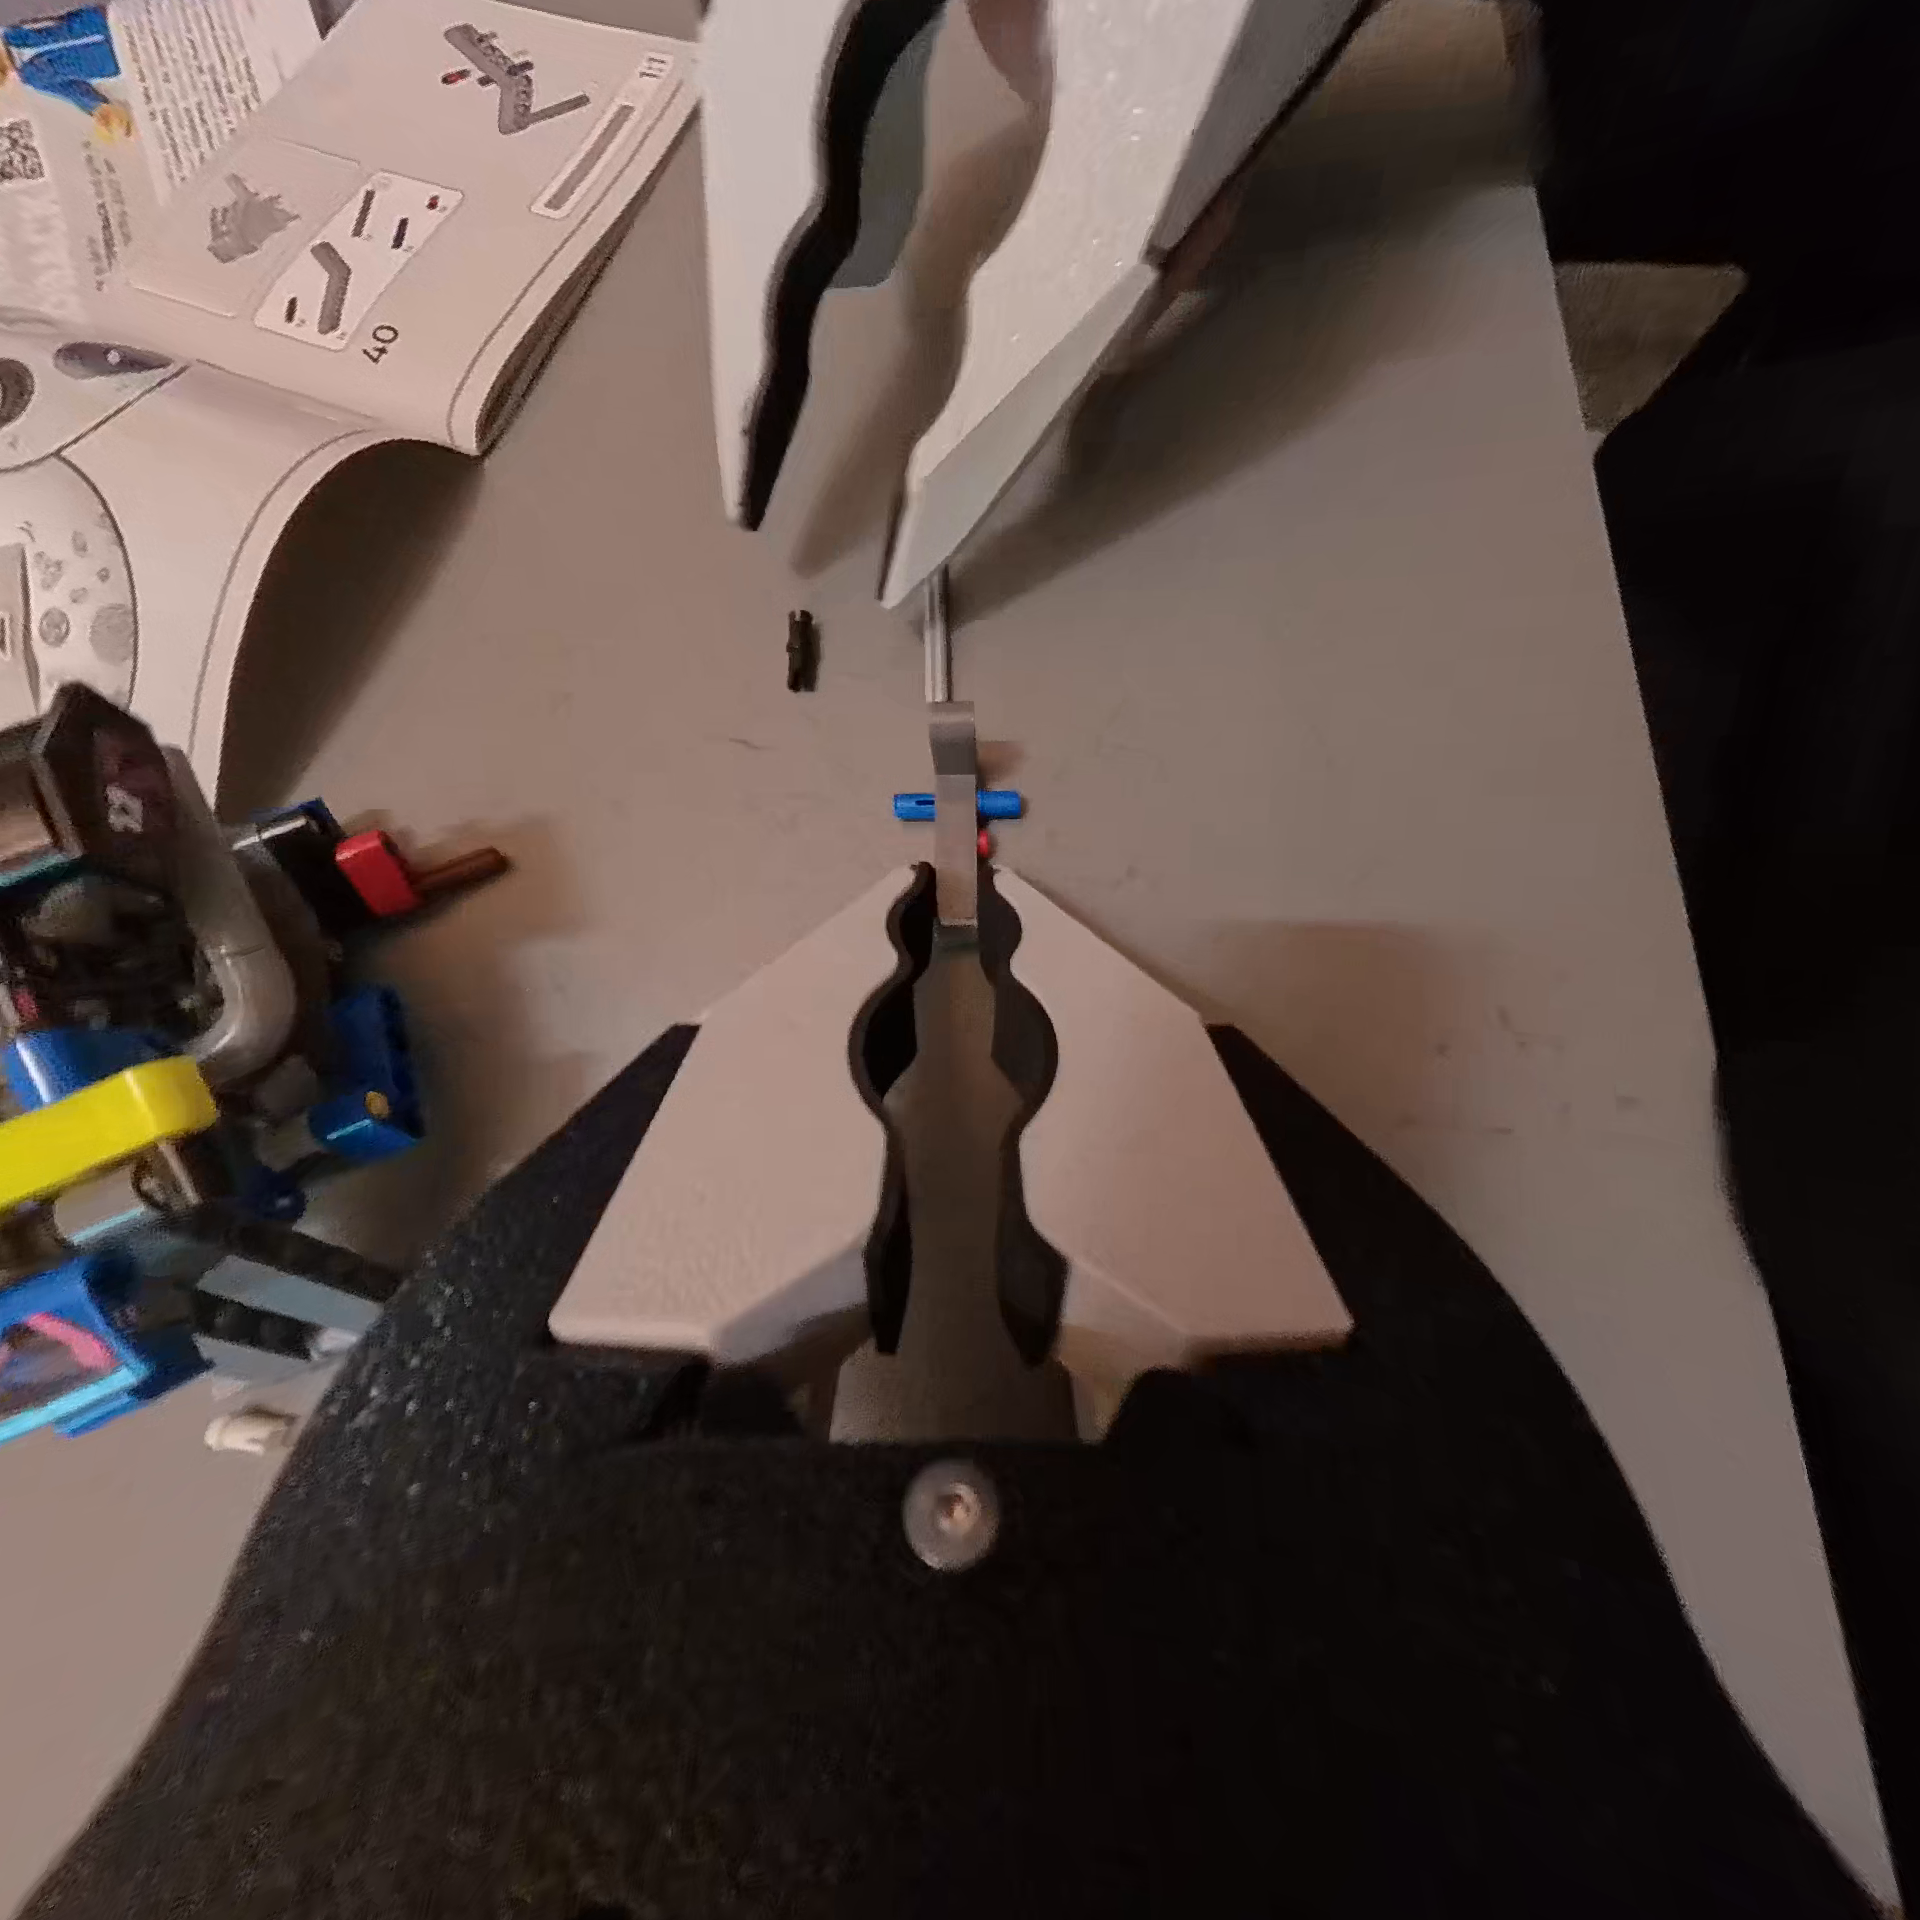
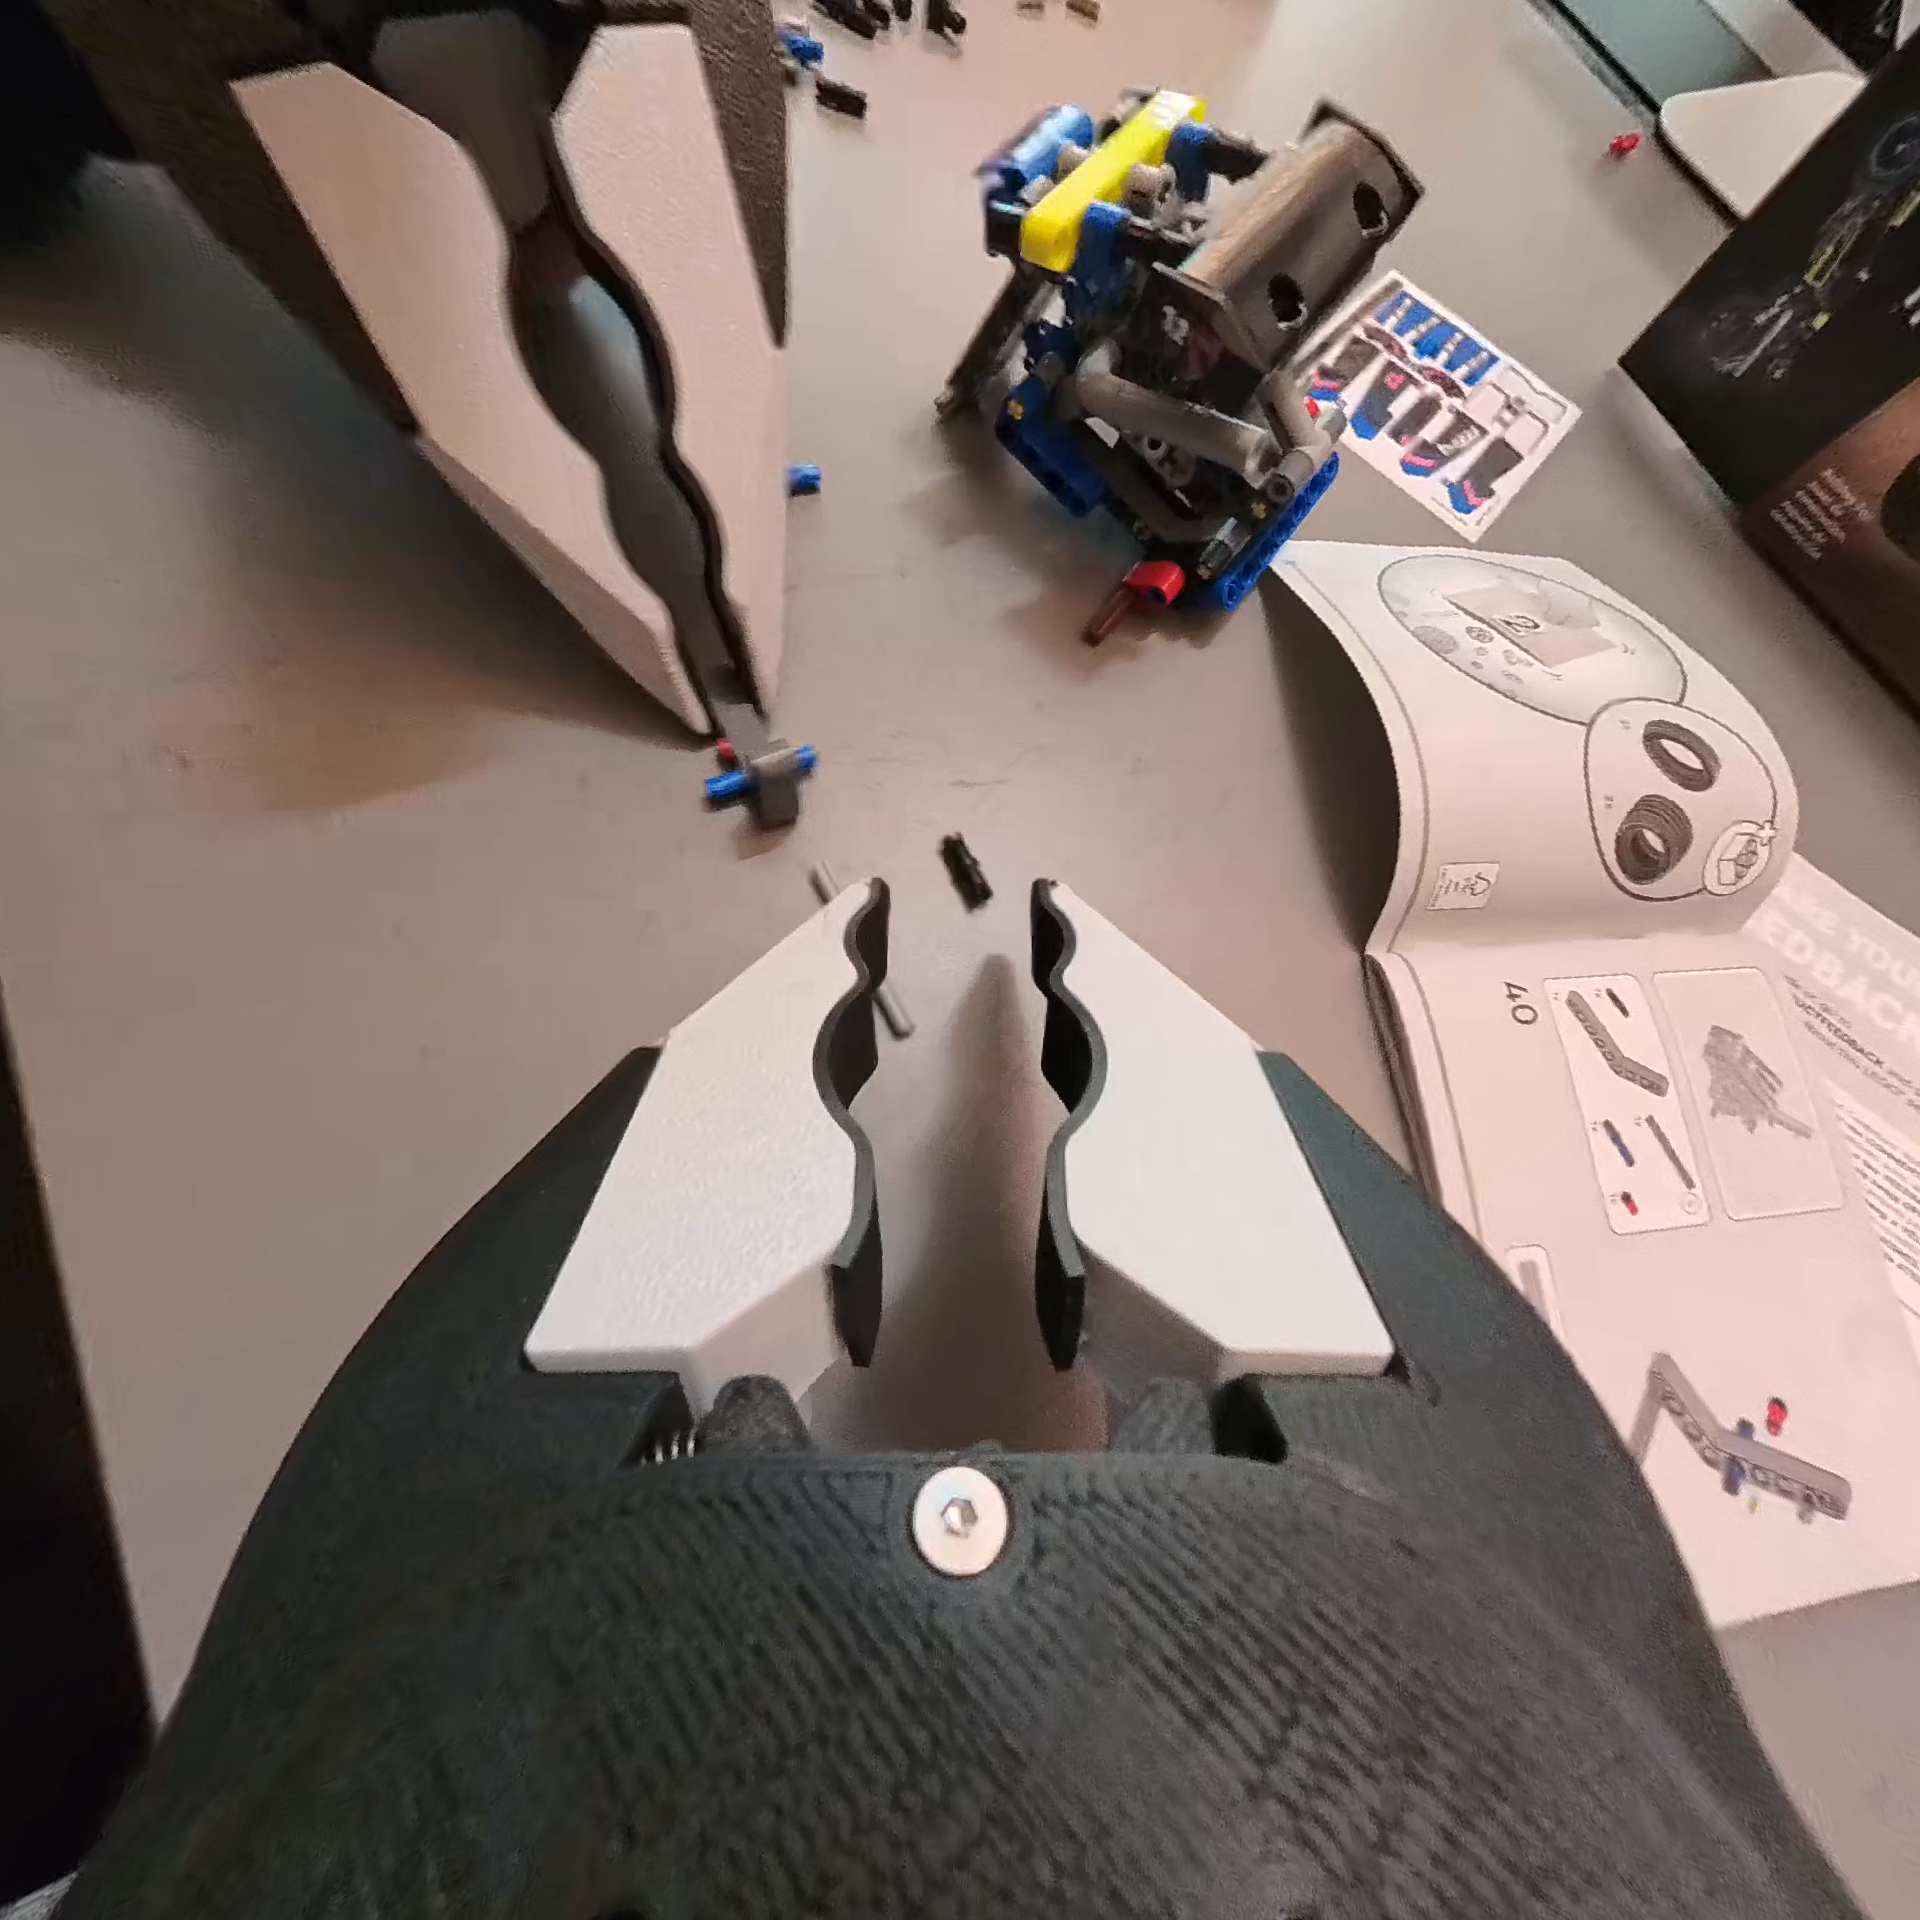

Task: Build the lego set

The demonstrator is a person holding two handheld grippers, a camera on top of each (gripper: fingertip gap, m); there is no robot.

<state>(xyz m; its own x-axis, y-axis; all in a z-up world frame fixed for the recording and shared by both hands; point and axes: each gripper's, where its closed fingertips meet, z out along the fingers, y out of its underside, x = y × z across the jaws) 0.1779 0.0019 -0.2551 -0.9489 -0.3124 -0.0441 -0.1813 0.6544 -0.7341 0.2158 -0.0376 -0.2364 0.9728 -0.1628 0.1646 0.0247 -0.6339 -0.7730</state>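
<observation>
My left gripper [image 1: 956, 878] is shut on a grey bent beam [image 1: 954, 821], holding it edge-up over the table. A blue pin [image 1: 1003, 803] runs through the beam and a red pin [image 1: 985, 844] sits beside it. My right gripper [image 2: 958, 891] is open and empty, low over the table. A black pin [image 2: 966, 871] lies just ahead of its fingertips. A thin grey axle [image 2: 891, 1008] lies partly under its left finger. The held beam [image 2: 771, 777] shows a short way ahead-left of the right gripper. The partly built model [image 2: 1164, 343] stands farther back.
An open instruction booklet [image 2: 1558, 935] lies at the right, with a sticker sheet [image 2: 1444, 405] and a dark box [image 2: 1818, 364] behind it. Several loose small parts [image 2: 842, 96] lie at the far table edge. The model [image 1: 156, 1039] is left of my left gripper. The gap from one gripper's tips to the other's is roughly 7 centimetres.
</observation>
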